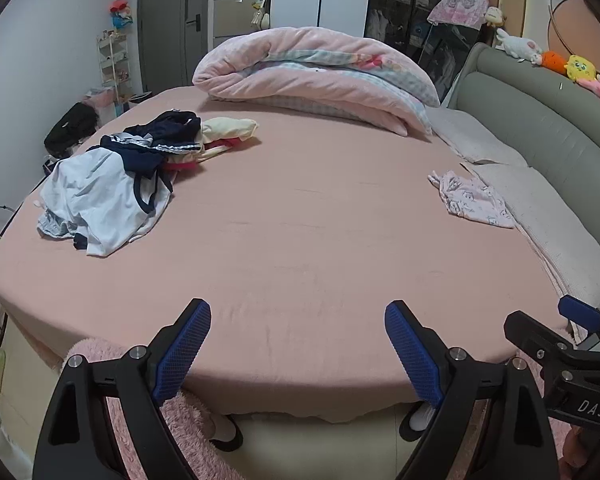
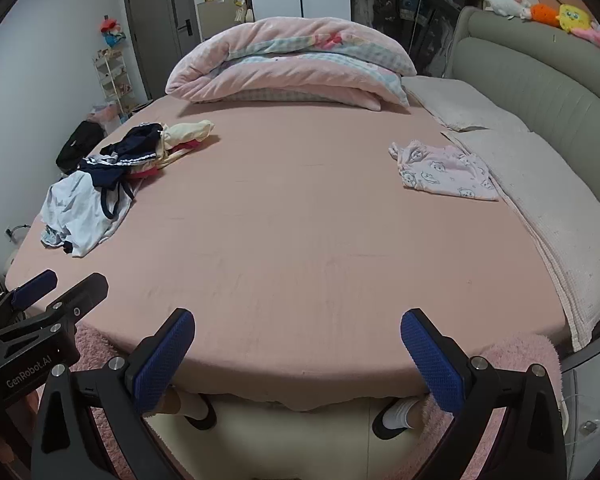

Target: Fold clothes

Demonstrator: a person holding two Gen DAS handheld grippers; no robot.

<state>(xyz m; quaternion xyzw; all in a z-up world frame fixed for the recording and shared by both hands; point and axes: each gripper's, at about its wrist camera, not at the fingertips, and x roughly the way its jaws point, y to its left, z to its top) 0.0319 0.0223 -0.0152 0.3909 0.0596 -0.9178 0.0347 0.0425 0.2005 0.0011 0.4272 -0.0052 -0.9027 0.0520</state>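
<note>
A pile of unfolded clothes lies at the left of the pink bed: a white and navy top, navy pieces, cream and red items. It also shows in the right wrist view. A folded pink printed garment lies at the right by the pillows, also in the right wrist view. My left gripper is open and empty above the bed's near edge. My right gripper is open and empty beside it, also seen in the left wrist view.
A rolled pink duvet lies at the far side. Two pale pillows line the grey headboard at the right. A pink rug and the person's feet are below the near edge. A black bag sits on the floor at left.
</note>
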